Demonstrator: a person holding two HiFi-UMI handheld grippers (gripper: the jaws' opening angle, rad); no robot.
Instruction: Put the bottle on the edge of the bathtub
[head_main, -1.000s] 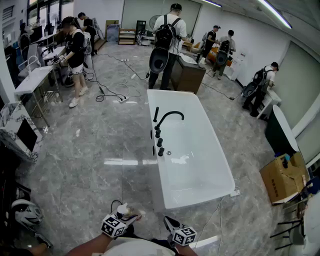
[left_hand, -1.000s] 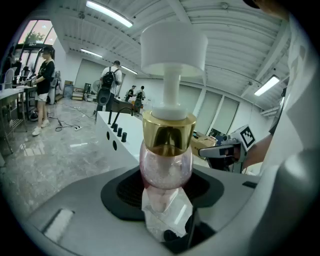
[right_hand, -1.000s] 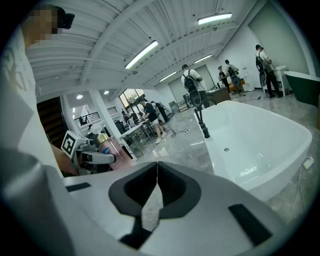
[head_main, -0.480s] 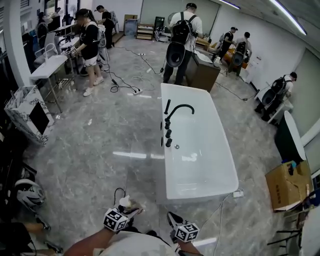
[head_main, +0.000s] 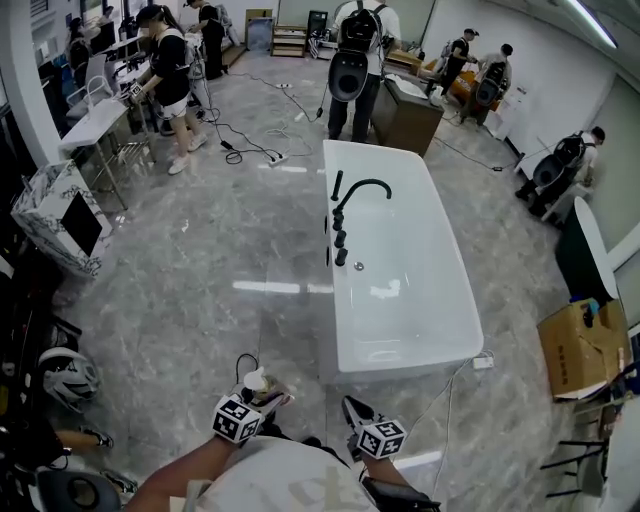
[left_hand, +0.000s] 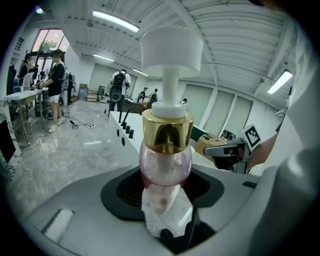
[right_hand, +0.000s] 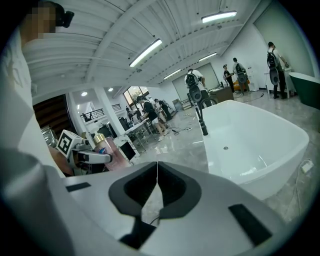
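A pink pump bottle (left_hand: 166, 155) with a gold collar and white pump head stands upright between the jaws of my left gripper (left_hand: 167, 210), which is shut on its lower body. In the head view the bottle (head_main: 256, 381) and left gripper (head_main: 266, 396) are at the bottom, over the floor, short of the white bathtub (head_main: 400, 362). My right gripper (head_main: 351, 407) is beside it, shut and empty; its jaws meet in the right gripper view (right_hand: 157, 172). That view also shows the bottle (right_hand: 107, 150) to the left and the bathtub (right_hand: 260, 145) ahead to the right.
A black faucet (head_main: 356, 189) and knobs line the tub's left rim. A socket and cable (head_main: 483, 360) lie by its near right corner. A cardboard box (head_main: 585, 350), a helmet (head_main: 68, 375), a marbled box (head_main: 60, 230) and several people stand around.
In the head view the floor and tub have slid as I move forward; both grippers sit slightly higher in the picture. The bottle stays gripped in the left gripper.
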